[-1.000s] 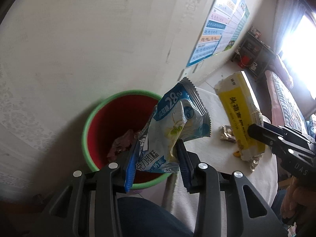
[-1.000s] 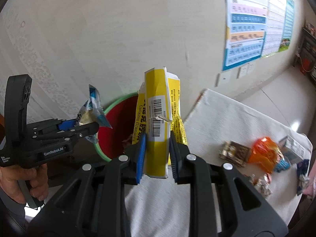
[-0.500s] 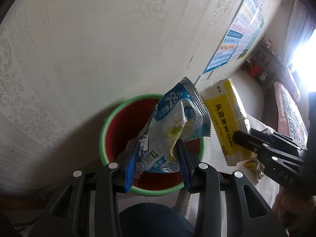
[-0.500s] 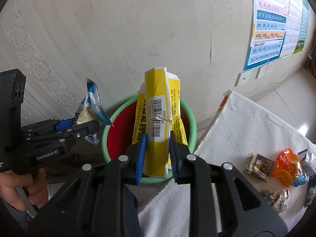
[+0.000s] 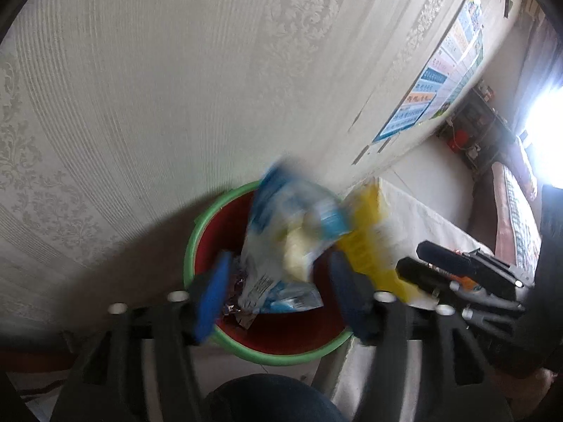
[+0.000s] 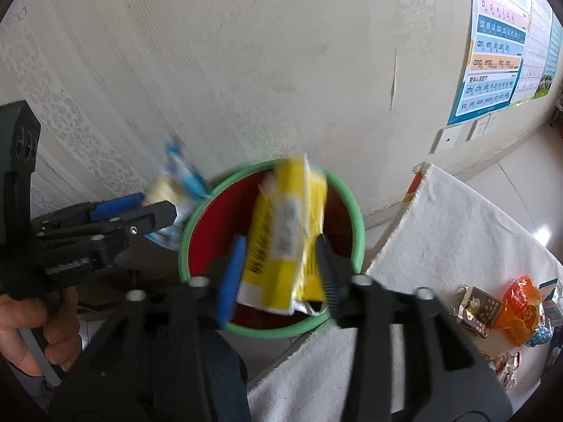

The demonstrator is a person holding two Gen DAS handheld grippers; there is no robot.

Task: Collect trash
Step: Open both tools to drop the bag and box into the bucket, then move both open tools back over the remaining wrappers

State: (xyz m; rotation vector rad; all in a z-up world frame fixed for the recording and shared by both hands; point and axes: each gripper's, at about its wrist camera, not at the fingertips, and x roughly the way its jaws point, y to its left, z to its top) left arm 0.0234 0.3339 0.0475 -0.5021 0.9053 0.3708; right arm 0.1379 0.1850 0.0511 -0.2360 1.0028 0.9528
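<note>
We saw the blue-and-white snack wrapper (image 5: 288, 239) smeared by motion blur, its silvery lower end printed with a barcode-like patch and its upper end bright blue, with a pale yellow patch in the middle. It hung between the spread fingers of our left gripper (image 5: 278, 292), whose jaws had just been opening; neither blue pad appeared to press on it, and it sat over the red inside of the green-rimmed bin (image 5: 197, 225), above crumpled foil already lying there. The yellow packet (image 6: 285, 239), with a white barcode label on its face, was likewise blurred and tilted, its lower end down inside the bin (image 6: 355, 211). Our right gripper (image 6: 281, 277) had also just been opening, and the packet stood loose between its parted jaws. More wrappers (image 6: 520, 306) lay on the white cloth (image 6: 450, 232) beside the bin.
</note>
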